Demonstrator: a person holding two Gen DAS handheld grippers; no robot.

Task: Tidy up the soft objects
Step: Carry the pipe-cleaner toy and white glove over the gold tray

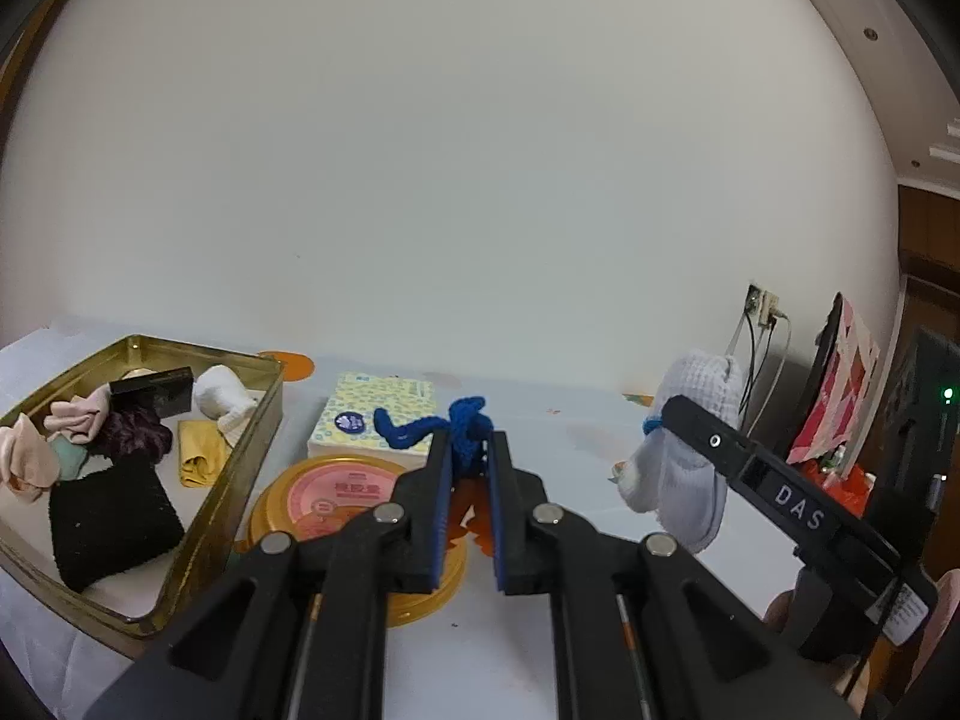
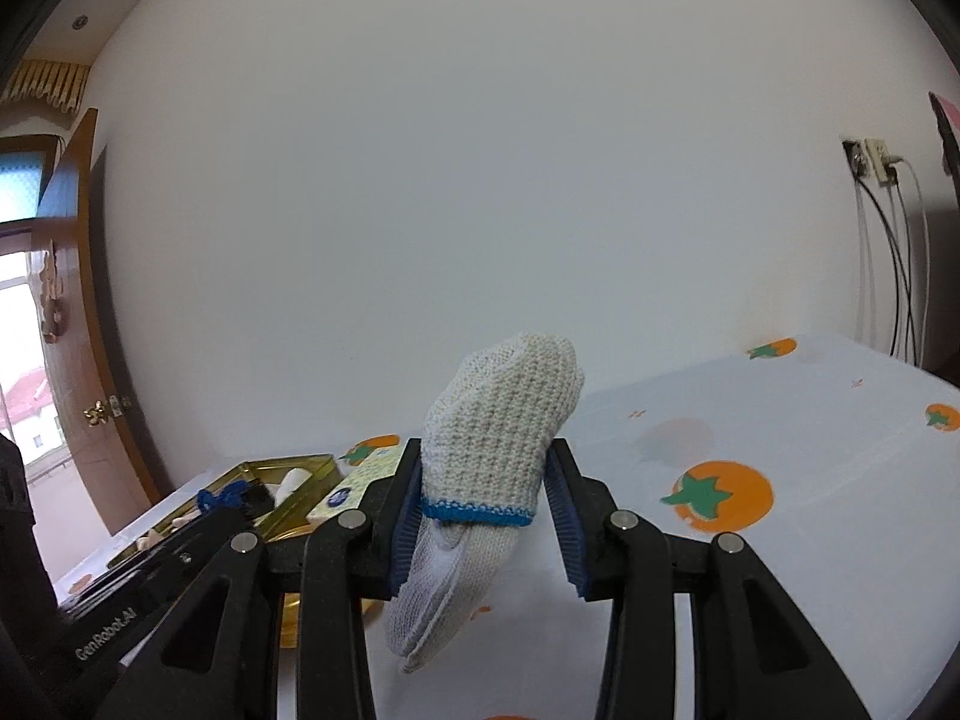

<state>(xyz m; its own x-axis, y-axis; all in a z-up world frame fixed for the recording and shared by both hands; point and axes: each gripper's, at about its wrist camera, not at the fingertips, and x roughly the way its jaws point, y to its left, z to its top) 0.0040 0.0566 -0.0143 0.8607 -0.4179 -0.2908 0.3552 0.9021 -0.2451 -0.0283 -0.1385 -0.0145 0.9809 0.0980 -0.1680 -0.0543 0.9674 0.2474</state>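
- My left claw is pinched tight on a blue knitted piece, which bunches above the fingertips with one tail curling out to the left.
- My right claw is clamped on a pale knitted glove with a blue trim band; the cuff end stands above the pads and the rest droops below them.
- How much of the blue piece sits down between my left pads I cannot tell; the fingers hide it.
- From the left wrist, my right claw's body cuts across the glove, so only its top and hanging end show.
- Left of my left claw stands an open gold tin holding soft things: a black cloth, a yellow cloth, a white sock, pinkish pieces and a dark purple one.
- A small black box in the tin is hard to identify.
- Between tin and claw lie a round gold lid and, behind it, a patterned tissue pack.
- All rests on a white tablecloth printed with orange fruit, against a plain white wall.
- The cloth to the right of my right claw is bare up to its far edge, where cables hang from a wall socket.
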